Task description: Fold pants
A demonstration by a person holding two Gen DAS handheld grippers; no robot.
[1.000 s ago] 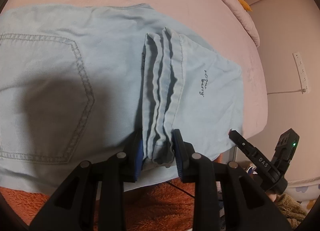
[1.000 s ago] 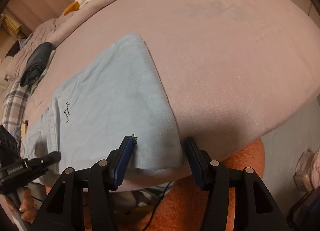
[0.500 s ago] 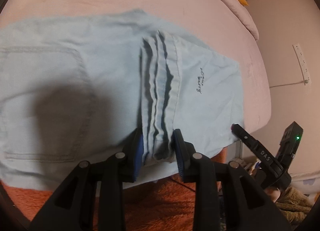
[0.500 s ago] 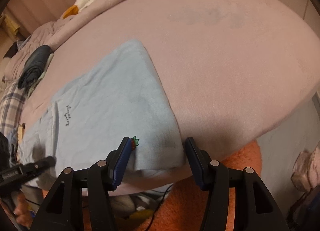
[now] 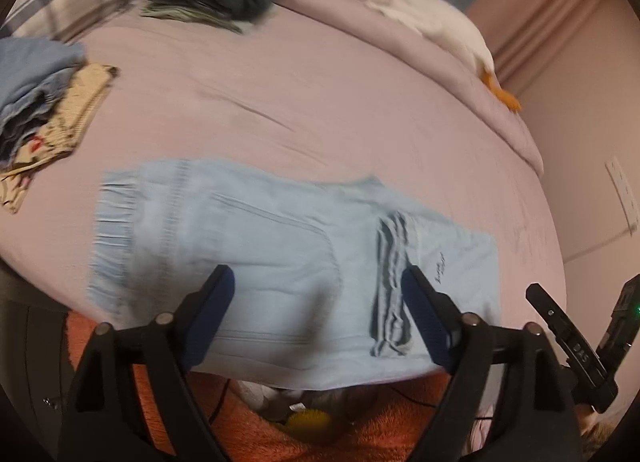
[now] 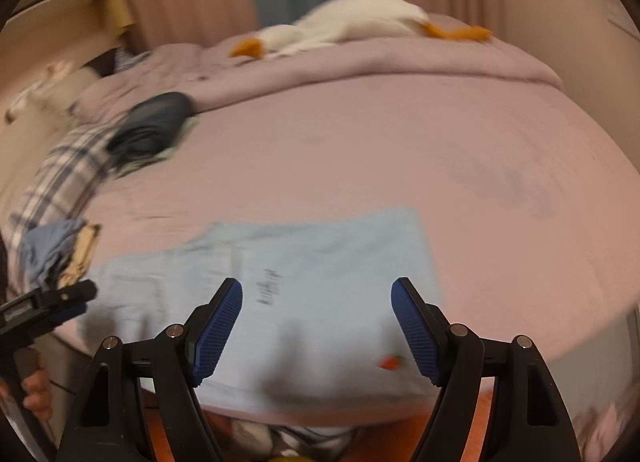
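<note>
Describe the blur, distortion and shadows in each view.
Left wrist: fisheye bends the bed; pants smeared at the waistband, gripper sharp. Right wrist: heavier motion blur, the pants lettering unreadable, gripper casts soft shadows on the cloth.

"DAS" lettering on the right hand-held gripper (image 5: pixel 570 336)

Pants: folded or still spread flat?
Folded once. On the pants the leg cuffs lie doubled back beside the back pocket; both sets of jaws stand open, clear of them.
</note>
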